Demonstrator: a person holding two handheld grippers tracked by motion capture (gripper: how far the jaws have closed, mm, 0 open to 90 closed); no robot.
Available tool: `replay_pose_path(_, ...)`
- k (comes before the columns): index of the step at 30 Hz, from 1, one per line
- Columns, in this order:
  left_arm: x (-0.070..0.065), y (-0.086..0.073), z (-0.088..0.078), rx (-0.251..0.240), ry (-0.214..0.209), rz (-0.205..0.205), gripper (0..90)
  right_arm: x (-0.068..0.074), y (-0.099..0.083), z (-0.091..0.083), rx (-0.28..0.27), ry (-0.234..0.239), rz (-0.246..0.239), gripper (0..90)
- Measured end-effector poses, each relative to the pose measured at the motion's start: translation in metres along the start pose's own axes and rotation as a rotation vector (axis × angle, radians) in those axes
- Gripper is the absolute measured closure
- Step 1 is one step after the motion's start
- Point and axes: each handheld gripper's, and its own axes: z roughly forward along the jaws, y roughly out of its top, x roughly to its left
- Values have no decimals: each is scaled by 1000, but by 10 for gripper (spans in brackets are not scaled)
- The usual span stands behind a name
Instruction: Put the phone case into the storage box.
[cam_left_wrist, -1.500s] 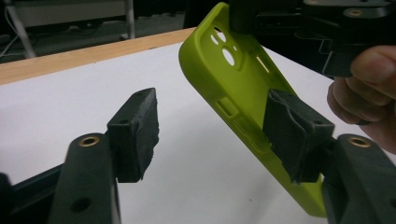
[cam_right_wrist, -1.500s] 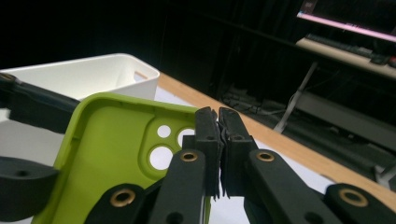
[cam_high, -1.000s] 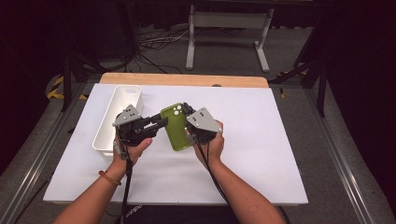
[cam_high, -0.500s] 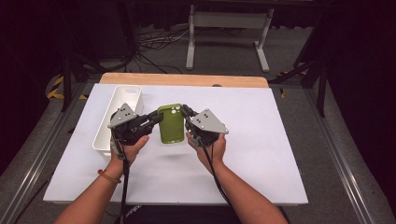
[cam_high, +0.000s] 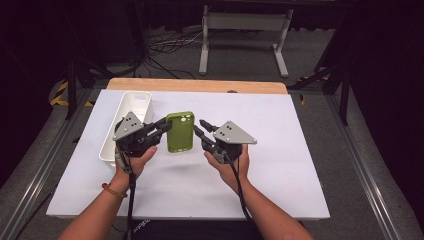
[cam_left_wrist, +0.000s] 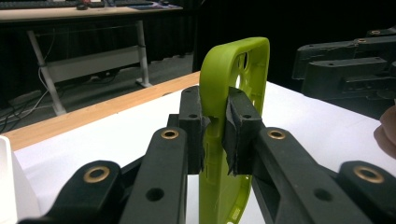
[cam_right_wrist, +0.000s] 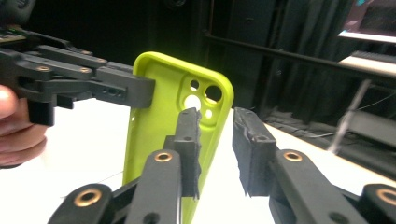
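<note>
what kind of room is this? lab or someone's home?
Most likely a lab or recording workspace, not a home: a white table in a dark room, loose cables on the floor behind it, and desks with keyboards farther back.

Bright tabletop, dark surroundings (slightly soft)

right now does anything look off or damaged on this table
Nothing looks damaged or spilled. The one unusual thing: the green phone case is empty and held off the table, pinched along one edge by the left tongs. The right tongs stand open beside its other edge. The white bin sits square.
</note>
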Motion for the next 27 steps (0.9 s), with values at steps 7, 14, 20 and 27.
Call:
replay_pose_path(7, 6, -1, -4, -1, 16, 5, 794, -7, -7, -19, 16, 4, -57, 684)
replay_pose_path(14, 6, 1, -5, -8, 27, 24, 795, -17, -18, -36, 24, 46, -91, 629)
replay_pose_path(20, 8, 1, -6, -13, 27, 30, 795, -24, -27, -50, 56, 56, -113, 504)
replay_pose_path(27, 9, 3, -10, -19, 30, 39, 795, -25, -42, -67, 101, 57, -148, 347)
